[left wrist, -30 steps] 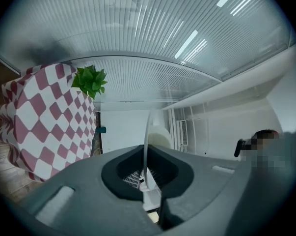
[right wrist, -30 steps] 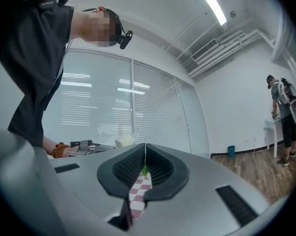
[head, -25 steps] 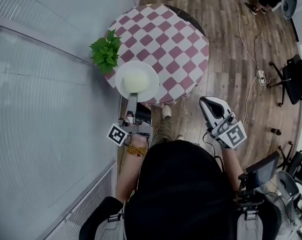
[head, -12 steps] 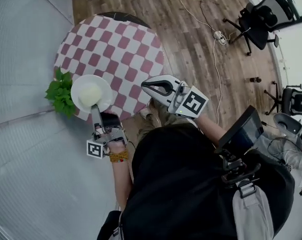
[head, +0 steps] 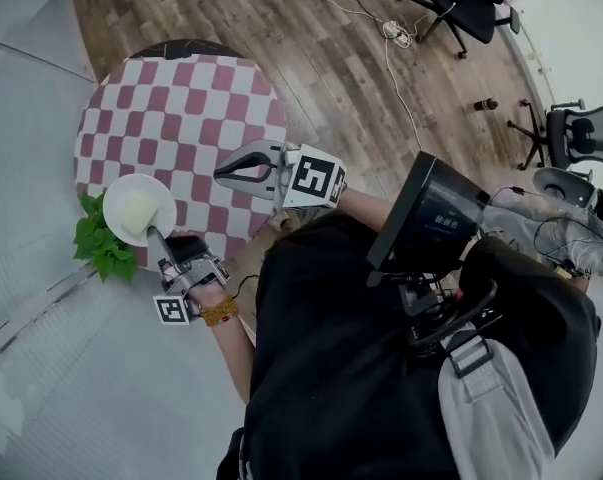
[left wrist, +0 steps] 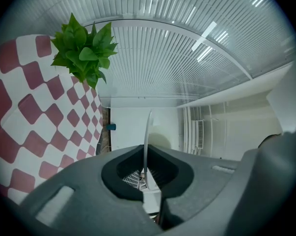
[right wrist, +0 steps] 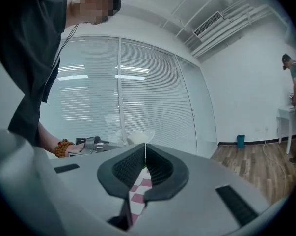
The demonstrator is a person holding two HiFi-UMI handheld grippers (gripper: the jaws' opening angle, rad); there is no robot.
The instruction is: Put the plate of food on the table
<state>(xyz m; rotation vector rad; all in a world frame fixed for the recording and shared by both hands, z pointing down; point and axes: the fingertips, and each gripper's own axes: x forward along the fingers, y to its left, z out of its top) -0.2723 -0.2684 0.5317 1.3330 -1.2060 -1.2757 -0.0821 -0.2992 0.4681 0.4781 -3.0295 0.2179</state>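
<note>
Plate (head: pixel 163 200), one, pinched in left claw (left wrist: pixel 147 154) at edge of one table (head: pixel 181 108); right claw (right wrist: pixel 146 156) clenched, empty.

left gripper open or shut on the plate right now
Shut on the plate: the left gripper pinches its thin white rim, seen edge-on between the jaws in the left gripper view.

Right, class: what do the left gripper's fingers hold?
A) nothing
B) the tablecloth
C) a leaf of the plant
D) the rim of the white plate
D: the left gripper has its fingers shut on the thin rim of the white plate.
</note>
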